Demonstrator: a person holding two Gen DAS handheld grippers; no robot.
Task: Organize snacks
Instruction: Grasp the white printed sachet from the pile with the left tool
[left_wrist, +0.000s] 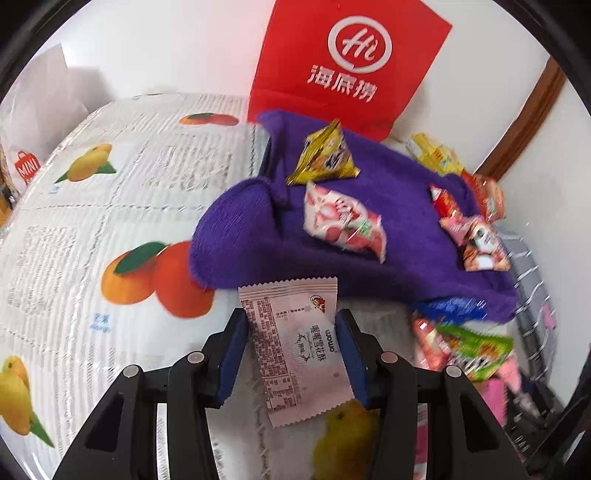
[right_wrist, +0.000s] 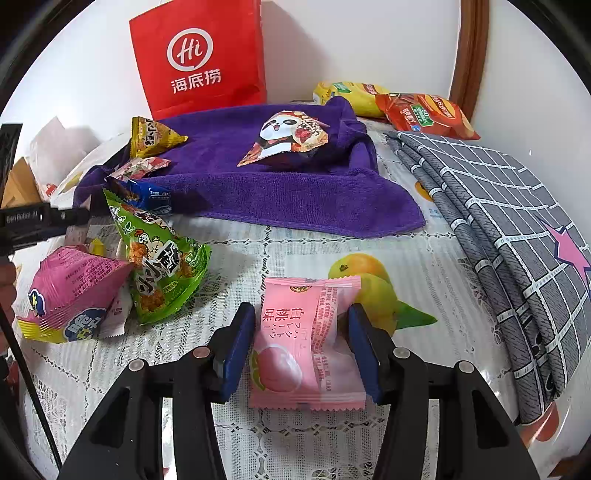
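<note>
My left gripper (left_wrist: 291, 350) is shut on a pale pink snack packet (left_wrist: 295, 343) and holds it above the tablecloth, just in front of the purple towel (left_wrist: 251, 236). On the towel lie a yellow triangular pack (left_wrist: 323, 157), a pink-white pack (left_wrist: 343, 221) and small red packs (left_wrist: 469, 221). My right gripper (right_wrist: 301, 347) is shut on a pink peach snack packet (right_wrist: 306, 343) near the table. The towel (right_wrist: 295, 192) there carries a panda pack (right_wrist: 291, 138). A green pack (right_wrist: 162, 266) and a pink pack (right_wrist: 70, 295) lie at the left.
A red paper bag (right_wrist: 201, 55) stands against the wall behind the towel. A folded grey checked cloth (right_wrist: 517, 229) lies at the right. Yellow and orange chip bags (right_wrist: 406, 107) sit at the back right. The other gripper's black body (right_wrist: 33, 221) shows at the left edge.
</note>
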